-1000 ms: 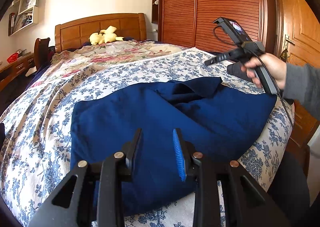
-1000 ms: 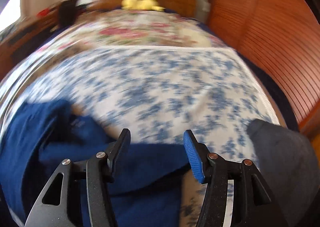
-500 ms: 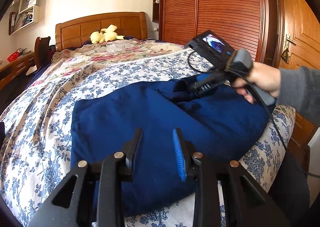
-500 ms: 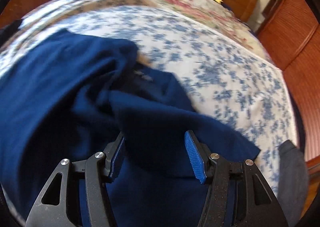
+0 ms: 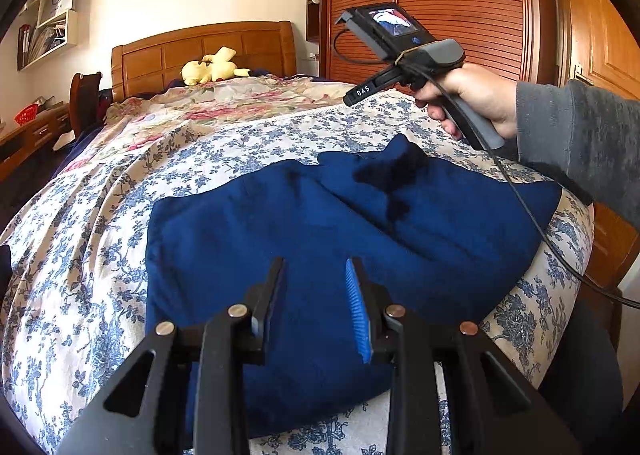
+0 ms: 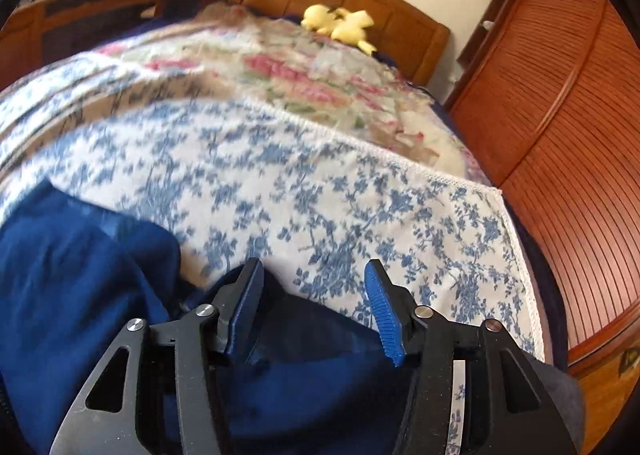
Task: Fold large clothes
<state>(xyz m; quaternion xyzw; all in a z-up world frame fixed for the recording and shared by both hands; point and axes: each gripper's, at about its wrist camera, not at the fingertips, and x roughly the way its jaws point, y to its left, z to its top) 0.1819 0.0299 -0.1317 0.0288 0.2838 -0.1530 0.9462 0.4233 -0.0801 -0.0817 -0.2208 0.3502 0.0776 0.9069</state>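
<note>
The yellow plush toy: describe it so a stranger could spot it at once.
Find the wooden headboard at the far end of the bed. The yellow plush toy lies right below it on the pink-flowered cover, the only bright yellow thing among the printed bedding.

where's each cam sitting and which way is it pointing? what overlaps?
Left wrist: sits behind the left gripper, jaws apart and empty, looking down the bed toward the headboard over the blue garment; the person's right hand and grey sleeve show, holding the right gripper above the bed.
Right wrist: sits behind the right gripper, jaws open, tilted, facing the headboard from the wardrobe side.
Shared: garment, floral bedspread, yellow plush toy, headboard, wardrobe.
</note>
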